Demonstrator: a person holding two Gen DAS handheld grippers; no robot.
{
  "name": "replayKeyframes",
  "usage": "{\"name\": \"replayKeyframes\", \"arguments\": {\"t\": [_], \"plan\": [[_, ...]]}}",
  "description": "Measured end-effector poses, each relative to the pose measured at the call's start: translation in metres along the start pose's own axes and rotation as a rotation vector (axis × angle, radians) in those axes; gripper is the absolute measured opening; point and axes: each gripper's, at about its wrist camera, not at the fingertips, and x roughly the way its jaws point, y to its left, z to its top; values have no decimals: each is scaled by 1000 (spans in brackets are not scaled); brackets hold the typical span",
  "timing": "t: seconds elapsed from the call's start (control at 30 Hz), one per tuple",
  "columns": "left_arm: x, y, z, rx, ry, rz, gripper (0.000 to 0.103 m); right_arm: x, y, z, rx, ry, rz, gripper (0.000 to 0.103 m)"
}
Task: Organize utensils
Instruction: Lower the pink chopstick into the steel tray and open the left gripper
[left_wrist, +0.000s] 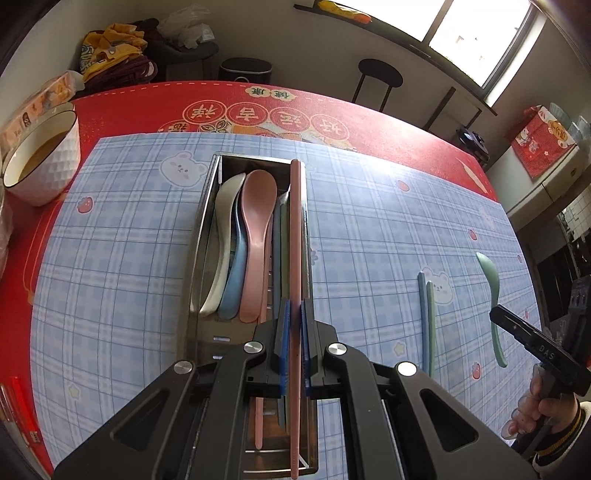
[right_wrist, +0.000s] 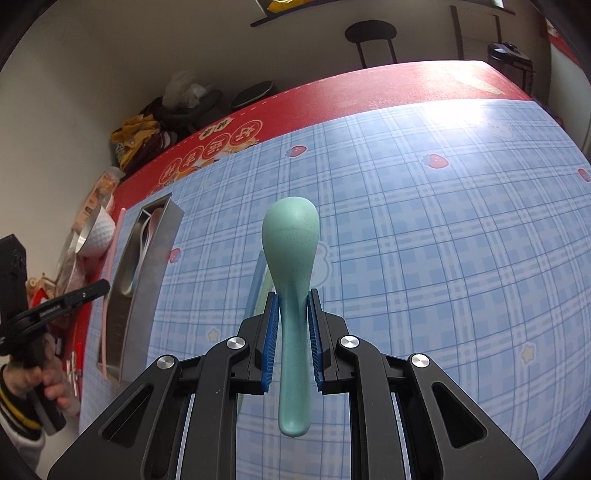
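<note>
Gripping, left tongs (left_wrist: 295, 321): pink chopstick (left_wrist: 295, 229), over the tray (left_wrist: 207, 206) at frame centre.
Right tongs (right_wrist: 291, 314): clenched on green spoon (right_wrist: 291, 251), centre frame.
Tabletop (left_wrist: 369, 221): two chopsticks (left_wrist: 425, 317), lower right.

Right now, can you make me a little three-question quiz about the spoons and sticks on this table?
1. True or false: the left gripper is closed on a pink chopstick.
2. What is the right gripper holding? A) a green spoon B) a white bowl C) a red box
3. Fill in: the pink spoon lies inside the metal ____.

Key:
1. True. The chopstick runs between its blue pads above the metal tray.
2. A. The green spoon is pinched by its handle, bowl end pointing away, over the blue checked mat.
3. Tray, beside a white spoon and a blue spoon.
</note>
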Motion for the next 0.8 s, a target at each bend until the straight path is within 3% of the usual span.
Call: {"name": "replayKeyframes", "arguments": {"t": [0.23,0.57,0.8], "plan": [[34,6,7,15,74,4,6,-8,-8,-7,40,-4,-32,16],[53,8,5,22,118,21,6,-12,-7,-14,51,-9,-36,16],[45,4,5,44,87,13,6,-13,-5,-16,57,-8,-30,16]]}}
